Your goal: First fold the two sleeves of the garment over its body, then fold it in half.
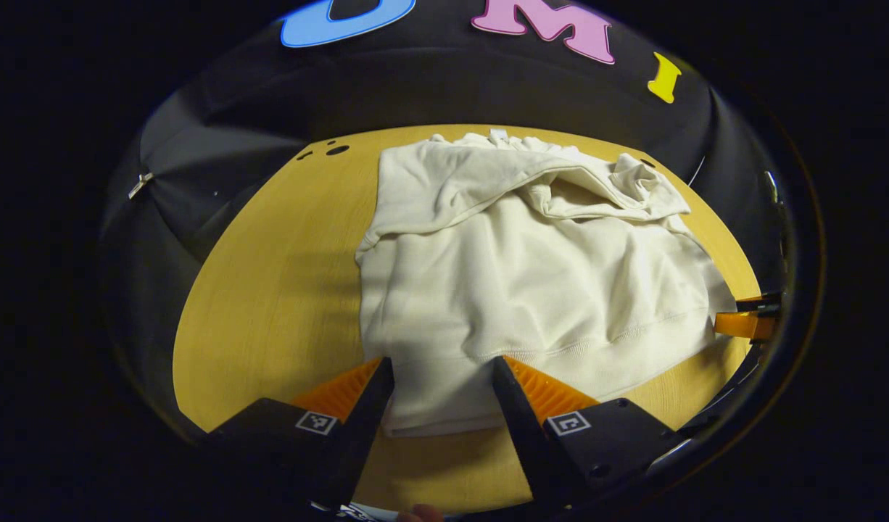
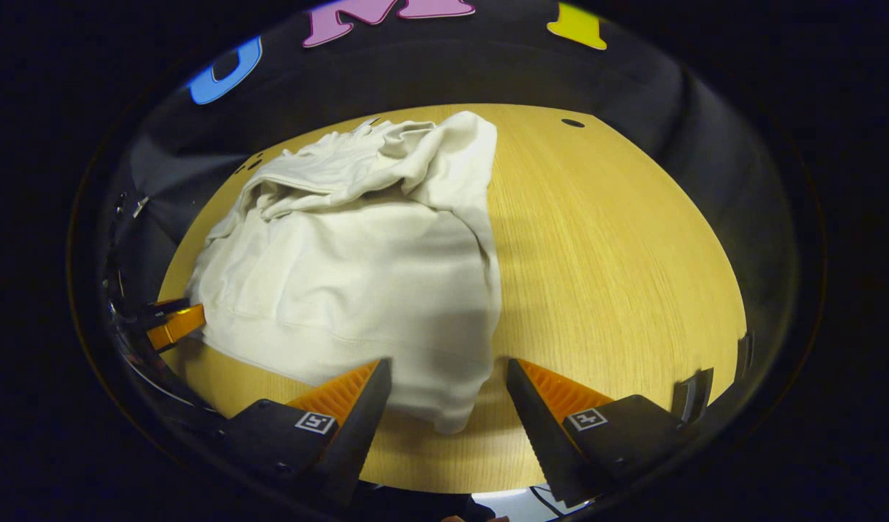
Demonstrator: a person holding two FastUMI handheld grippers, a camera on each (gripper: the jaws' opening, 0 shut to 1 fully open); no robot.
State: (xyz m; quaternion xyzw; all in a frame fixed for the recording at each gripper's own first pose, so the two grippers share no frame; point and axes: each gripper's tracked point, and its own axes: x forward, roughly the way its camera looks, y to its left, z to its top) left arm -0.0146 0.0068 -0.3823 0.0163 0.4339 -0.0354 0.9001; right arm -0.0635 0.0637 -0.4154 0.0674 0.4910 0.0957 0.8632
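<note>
We see a wooden table [image 1: 270, 304] with a light yellow top, and most of its middle is covered by the garment [image 1: 531, 290], a cream sweatshirt lying flat on it. Both sleeves [image 1: 488, 181] are already folded over the upper part of the body, where the cloth is bunched and wrinkled. The ribbed hem [image 1: 444, 406] is the nearest part to us.

In the left gripper view, the left tongs [image 1: 443, 384] stand apart, with one corner of the hem lying between the two fingers, and they do not press on it. In the right gripper view, the right tongs [image 2: 448, 388] are also apart, and the other hem corner [image 2: 455, 413] hangs between them, without being clamped. Each view also shows the other tongs small at the hem's far end.
</note>
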